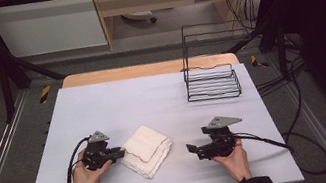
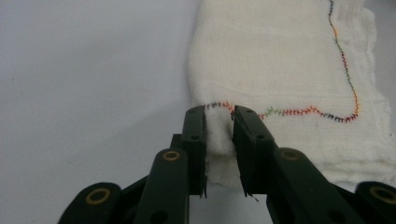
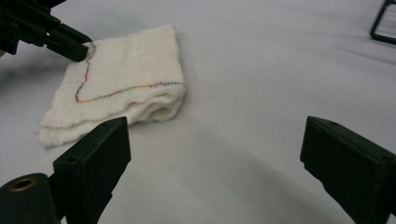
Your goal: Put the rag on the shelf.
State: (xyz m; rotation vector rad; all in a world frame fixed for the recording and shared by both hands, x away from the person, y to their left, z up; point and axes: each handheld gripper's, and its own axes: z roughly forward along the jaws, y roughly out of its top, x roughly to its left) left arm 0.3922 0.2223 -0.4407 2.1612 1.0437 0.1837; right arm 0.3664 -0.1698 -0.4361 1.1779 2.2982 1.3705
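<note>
Left gripper pinches soft folded white cloth; multicolour-stitched hem.

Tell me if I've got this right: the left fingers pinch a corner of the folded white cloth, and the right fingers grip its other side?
Not quite. The right gripper holds nothing: the right gripper view shows its fingers spread wide over bare table, short of the folded white cloth. The left gripper does pinch its corner.

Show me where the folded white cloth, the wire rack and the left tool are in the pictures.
folded white cloth (image 1: pixel 147 150), high view, middle of its top layer.
wire rack (image 1: pixel 212 85), high view, its lower shelf.
left tool (image 2: pixel 219 122), left gripper view, between its tips, pinching the cloth corner.
</note>
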